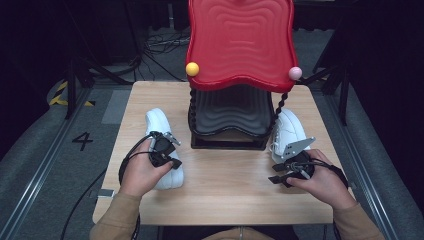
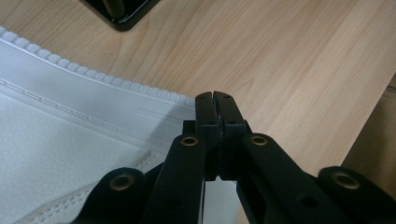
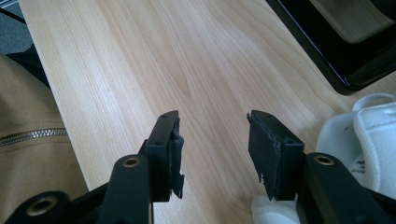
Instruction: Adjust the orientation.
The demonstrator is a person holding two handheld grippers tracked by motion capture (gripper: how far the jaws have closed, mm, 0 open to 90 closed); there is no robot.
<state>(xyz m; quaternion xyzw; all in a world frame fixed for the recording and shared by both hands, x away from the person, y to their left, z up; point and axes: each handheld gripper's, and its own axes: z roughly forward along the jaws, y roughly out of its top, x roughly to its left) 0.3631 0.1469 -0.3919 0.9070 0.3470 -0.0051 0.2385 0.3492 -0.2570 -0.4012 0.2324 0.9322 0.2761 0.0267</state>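
Left gripper (image 1: 167, 150) jaws closed on nothing, over left white shoe (image 1: 162, 140) lying left of red-and-black rack (image 1: 235, 100) on wooden surface (image 1: 225, 185). Right gripper (image 1: 285, 172) jaws open, empty, just beside right white shoe (image 1: 289, 130), right of rack.
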